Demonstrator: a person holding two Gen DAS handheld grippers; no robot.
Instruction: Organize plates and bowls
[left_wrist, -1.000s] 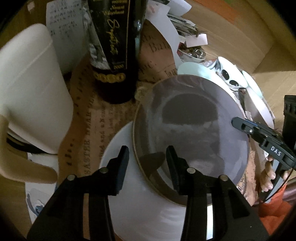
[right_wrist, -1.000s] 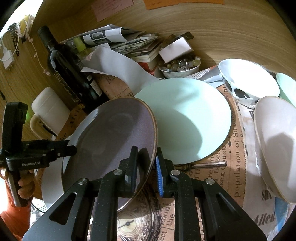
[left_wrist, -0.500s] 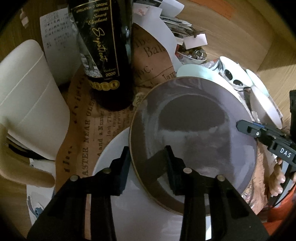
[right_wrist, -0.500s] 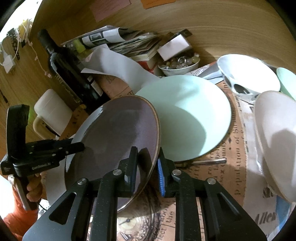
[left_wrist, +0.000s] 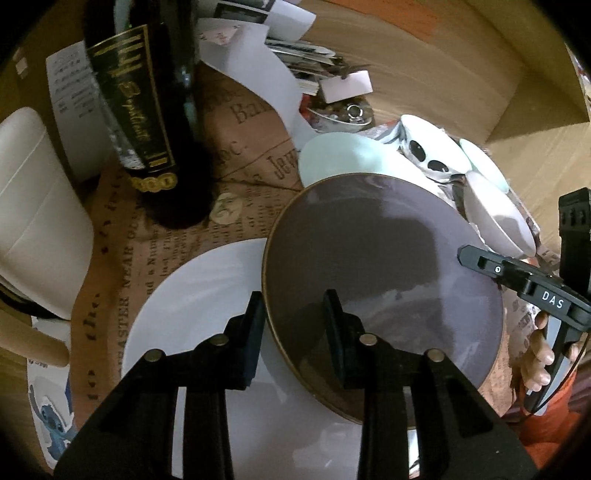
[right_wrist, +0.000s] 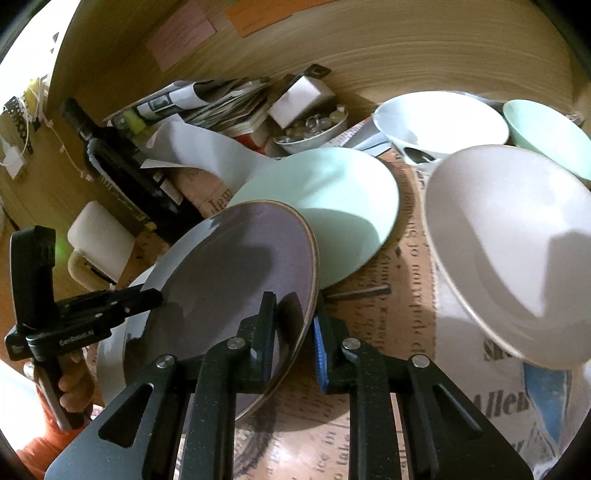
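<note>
A: Here, mid-task: the right gripper is clenched on the rim of the grey plate, tilted above the white plate. The left gripper straddles its opposite rim, jaws closing.

B: Still unsorted: the mint plate, three bowls. Glossy ceramic, matte grey, newsprint-covered surface
</note>
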